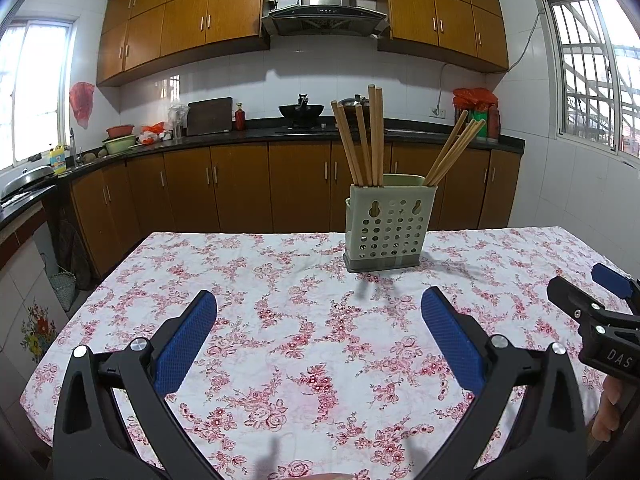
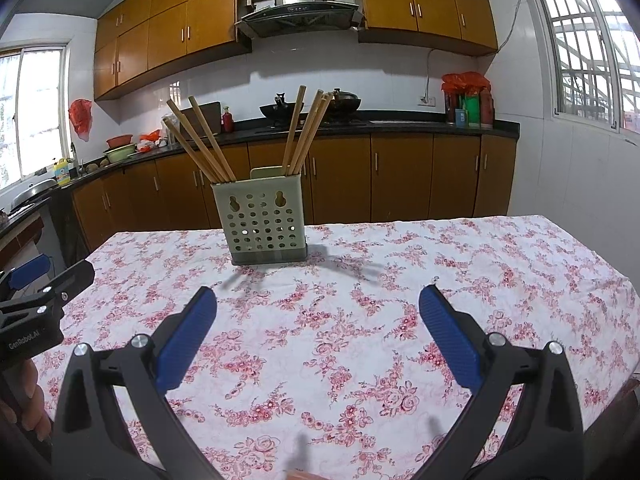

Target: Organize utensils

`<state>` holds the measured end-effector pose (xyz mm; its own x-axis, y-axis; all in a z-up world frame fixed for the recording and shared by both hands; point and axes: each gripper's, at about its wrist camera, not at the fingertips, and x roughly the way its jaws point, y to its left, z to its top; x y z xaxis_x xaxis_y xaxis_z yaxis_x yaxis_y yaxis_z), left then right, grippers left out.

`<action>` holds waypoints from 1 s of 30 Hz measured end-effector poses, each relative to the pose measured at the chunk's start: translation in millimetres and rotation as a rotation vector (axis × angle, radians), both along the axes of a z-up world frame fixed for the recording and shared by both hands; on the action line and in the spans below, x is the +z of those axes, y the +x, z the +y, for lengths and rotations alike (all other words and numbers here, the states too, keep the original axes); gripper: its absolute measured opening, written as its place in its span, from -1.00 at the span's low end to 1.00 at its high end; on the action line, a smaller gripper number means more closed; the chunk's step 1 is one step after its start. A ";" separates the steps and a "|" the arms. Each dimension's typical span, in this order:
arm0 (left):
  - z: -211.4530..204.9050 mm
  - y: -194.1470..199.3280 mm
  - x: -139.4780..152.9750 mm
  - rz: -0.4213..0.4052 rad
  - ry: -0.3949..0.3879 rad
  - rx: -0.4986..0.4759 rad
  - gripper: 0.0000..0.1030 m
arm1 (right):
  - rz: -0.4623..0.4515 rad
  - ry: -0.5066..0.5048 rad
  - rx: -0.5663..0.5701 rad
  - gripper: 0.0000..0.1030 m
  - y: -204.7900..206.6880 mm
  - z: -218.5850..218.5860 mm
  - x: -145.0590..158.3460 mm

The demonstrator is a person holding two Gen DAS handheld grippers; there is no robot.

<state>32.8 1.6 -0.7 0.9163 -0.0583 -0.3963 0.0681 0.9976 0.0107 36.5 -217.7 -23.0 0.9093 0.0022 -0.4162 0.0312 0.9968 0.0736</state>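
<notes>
A pale green perforated utensil holder (image 1: 386, 227) stands on the floral tablecloth (image 1: 280, 320), toward the far side. Several wooden chopsticks (image 1: 366, 140) stand in it in two bunches, one at its left and one leaning right (image 1: 454, 152). My left gripper (image 1: 319, 312) is open and empty, held above the cloth short of the holder. The right gripper shows at the right edge (image 1: 592, 300). In the right wrist view the holder (image 2: 264, 222) and chopsticks (image 2: 200, 140) are ahead left. My right gripper (image 2: 318, 310) is open and empty. The left gripper shows at the left edge (image 2: 44, 284).
The table's far edge (image 1: 320, 234) runs just behind the holder. Beyond it are brown kitchen cabinets (image 1: 240, 184), a dark counter with a wok (image 1: 301, 112) and a range hood. Windows are at both sides.
</notes>
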 end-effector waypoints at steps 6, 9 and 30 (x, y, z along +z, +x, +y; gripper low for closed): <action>0.2 0.0 0.1 0.001 -0.001 -0.001 0.97 | 0.001 0.002 -0.002 0.92 0.2 0.7 -0.9; -0.1 -0.1 0.3 0.001 0.001 0.000 0.97 | 0.003 0.005 -0.003 0.92 0.3 1.0 -1.6; 1.0 0.0 0.9 0.000 0.000 -0.002 0.97 | 0.004 0.006 -0.005 0.92 0.3 1.7 -1.9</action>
<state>32.8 2.6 0.1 0.9160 -0.0604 -0.3965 0.0702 0.9975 0.0103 36.8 -216.0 -24.9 0.9078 0.0004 -0.4195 0.0362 0.9962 0.0794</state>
